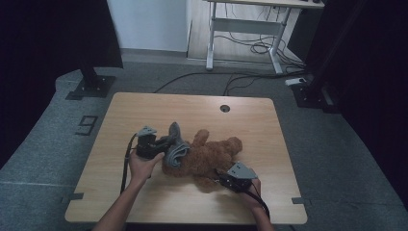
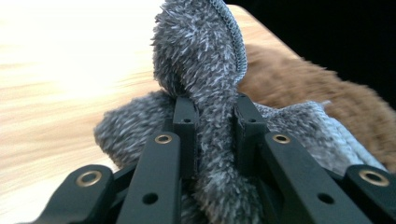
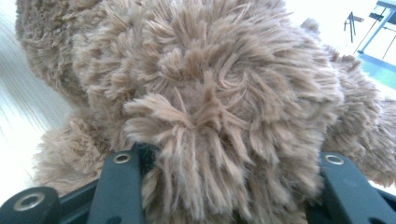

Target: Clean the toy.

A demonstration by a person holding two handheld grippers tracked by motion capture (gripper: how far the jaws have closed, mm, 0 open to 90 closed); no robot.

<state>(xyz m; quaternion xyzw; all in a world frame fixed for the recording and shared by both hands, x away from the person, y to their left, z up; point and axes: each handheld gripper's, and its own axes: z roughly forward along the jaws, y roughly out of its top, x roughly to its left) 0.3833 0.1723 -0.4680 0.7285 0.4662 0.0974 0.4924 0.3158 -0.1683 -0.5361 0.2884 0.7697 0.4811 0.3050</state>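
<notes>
A brown teddy bear (image 1: 211,156) lies on the wooden table (image 1: 144,110), near its middle. A grey fuzzy cloth (image 1: 176,147) drapes against the bear's left end. My left gripper (image 1: 166,144) comes in from the left and is shut on a fold of this cloth (image 2: 205,60), which stands up between the jaws of the left gripper (image 2: 215,121); brown fur (image 2: 299,84) shows behind. My right gripper (image 1: 222,179) is at the bear's near side, and its jaws press on a plush limb (image 3: 210,93) that bulges between the jaws of the right gripper (image 3: 228,161).
A round cable hole (image 1: 224,108) sits near the table's far edge. Beyond the table are a white desk frame (image 1: 245,29), loose cables on the carpet (image 1: 202,77), and black stand bases at the left (image 1: 91,84) and right (image 1: 312,94).
</notes>
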